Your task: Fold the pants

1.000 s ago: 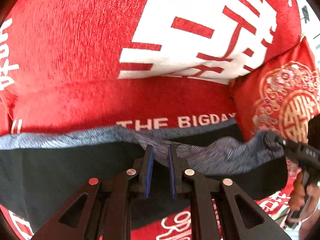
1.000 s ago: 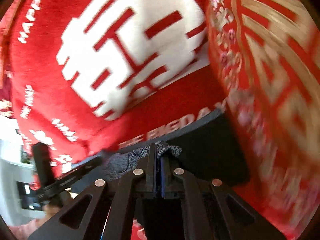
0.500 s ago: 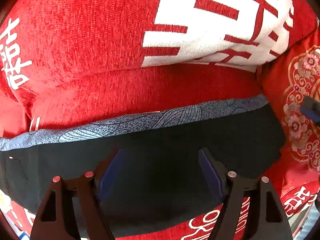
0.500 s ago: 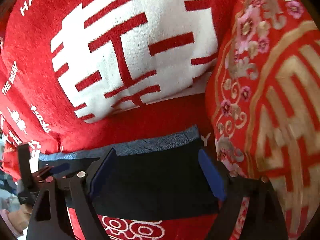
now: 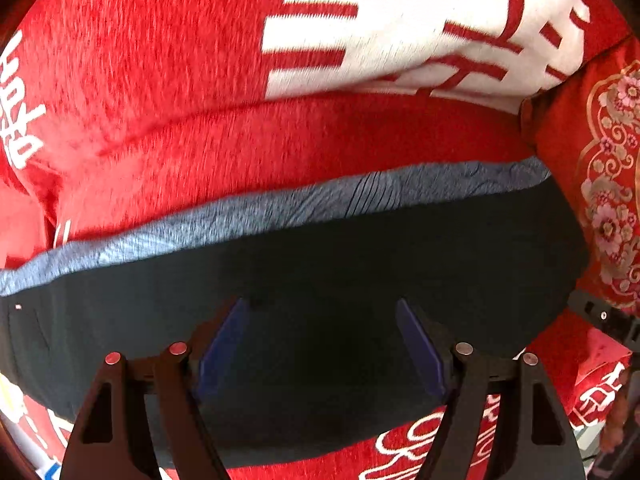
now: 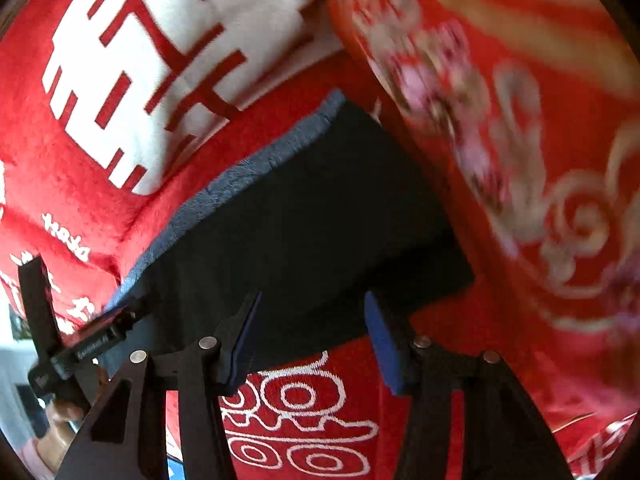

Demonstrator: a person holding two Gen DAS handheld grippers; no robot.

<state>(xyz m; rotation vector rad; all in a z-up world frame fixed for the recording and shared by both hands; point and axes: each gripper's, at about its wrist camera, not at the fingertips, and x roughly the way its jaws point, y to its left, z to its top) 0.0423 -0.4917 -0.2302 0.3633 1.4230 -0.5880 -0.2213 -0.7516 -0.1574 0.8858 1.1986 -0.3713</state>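
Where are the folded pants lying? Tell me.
The folded pants lie flat on the red blanket, against the embroidered cushion to the right in both wrist views.

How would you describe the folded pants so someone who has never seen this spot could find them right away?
Look at the red seat cover with white lettering, next to the red cushion with gold and floral embroidery. Lying flat on it is a folded black garment, the pants. It is the only dark item there, with a blue-grey patterned band along its far edge.
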